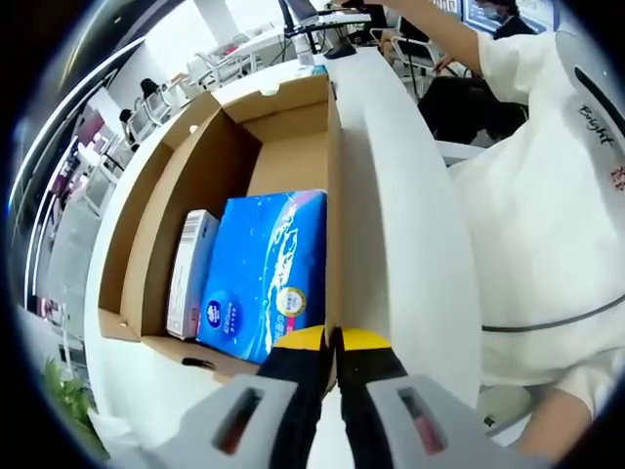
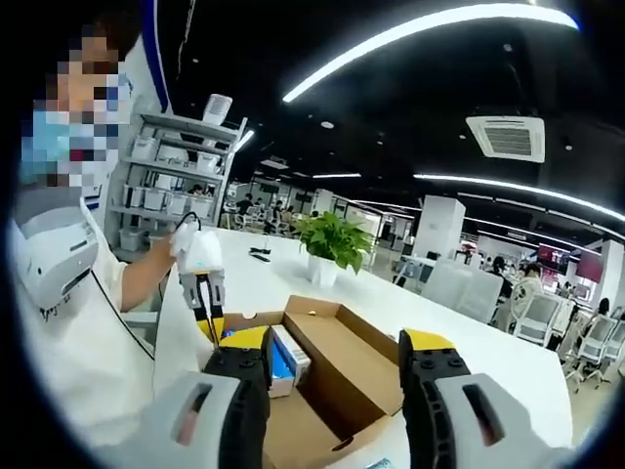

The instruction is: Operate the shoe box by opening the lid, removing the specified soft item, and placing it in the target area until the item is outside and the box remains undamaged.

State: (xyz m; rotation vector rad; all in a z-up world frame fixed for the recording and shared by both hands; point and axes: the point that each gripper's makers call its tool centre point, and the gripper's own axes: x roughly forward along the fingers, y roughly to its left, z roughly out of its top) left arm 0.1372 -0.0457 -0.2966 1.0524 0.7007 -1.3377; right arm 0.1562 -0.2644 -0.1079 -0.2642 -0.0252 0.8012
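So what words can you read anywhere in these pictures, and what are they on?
"Bright": dark letters on the shoulder of the person's white shirt.
Blue tissue pack in the open shoe box: white print and a round badge, too small and blurred to read.
White carton beside it: side print, too blurred to read.

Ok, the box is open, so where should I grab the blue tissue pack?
Take the blue tissue pack from above by its top edge, probably the end nearest the left gripper. It stands tilted between the white carton and the shoe box wall, so its flat sides are hemmed in.
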